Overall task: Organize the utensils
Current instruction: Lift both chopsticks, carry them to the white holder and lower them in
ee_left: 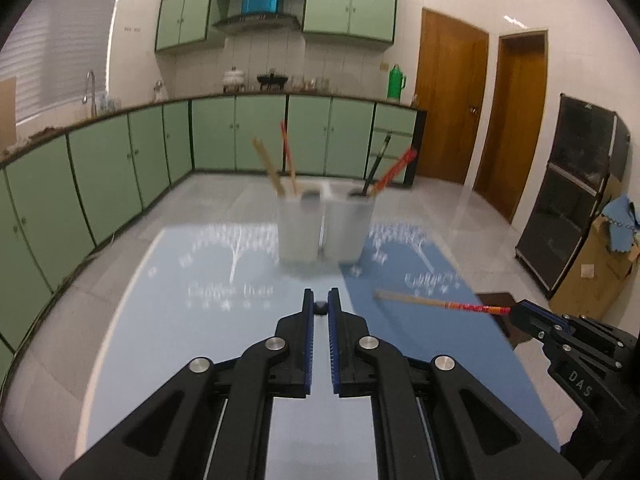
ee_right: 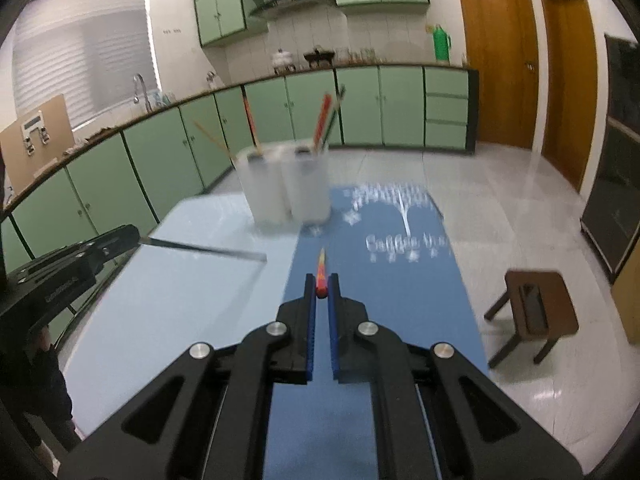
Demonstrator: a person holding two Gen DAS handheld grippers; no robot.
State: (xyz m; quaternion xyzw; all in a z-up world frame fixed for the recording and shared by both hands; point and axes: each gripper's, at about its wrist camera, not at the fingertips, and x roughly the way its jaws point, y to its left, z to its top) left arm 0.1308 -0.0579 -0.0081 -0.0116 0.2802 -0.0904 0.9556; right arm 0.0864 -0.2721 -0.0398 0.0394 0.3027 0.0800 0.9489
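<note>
My left gripper (ee_left: pixel 321 301) is shut on the end of a dark chopstick (ee_left: pixel 320 308). The right wrist view shows this dark chopstick (ee_right: pixel 208 249) sticking out sideways from the left gripper (ee_right: pixel 135 237) above the table. My right gripper (ee_right: pixel 321 285) is shut on a red-and-wood chopstick (ee_right: pixel 321 274) that points ahead. In the left wrist view the red-and-wood chopstick (ee_left: pixel 436 303) sticks out to the left from the right gripper (ee_left: pixel 520 313). Two white holder cups (ee_left: pixel 324 224) (ee_right: pixel 286 186) stand side by side further back on the table, with several chopsticks leaning in them.
The table carries a light blue mat (ee_left: pixel 180 320) and a darker blue mat (ee_right: pixel 384 300) with white print. A brown stool (ee_right: pixel 534 312) stands on the floor to the right. Green cabinets (ee_left: pixel 100 172) line the walls, and a black cabinet (ee_left: pixel 576 200) and cardboard box (ee_left: pixel 596 276) stand at right.
</note>
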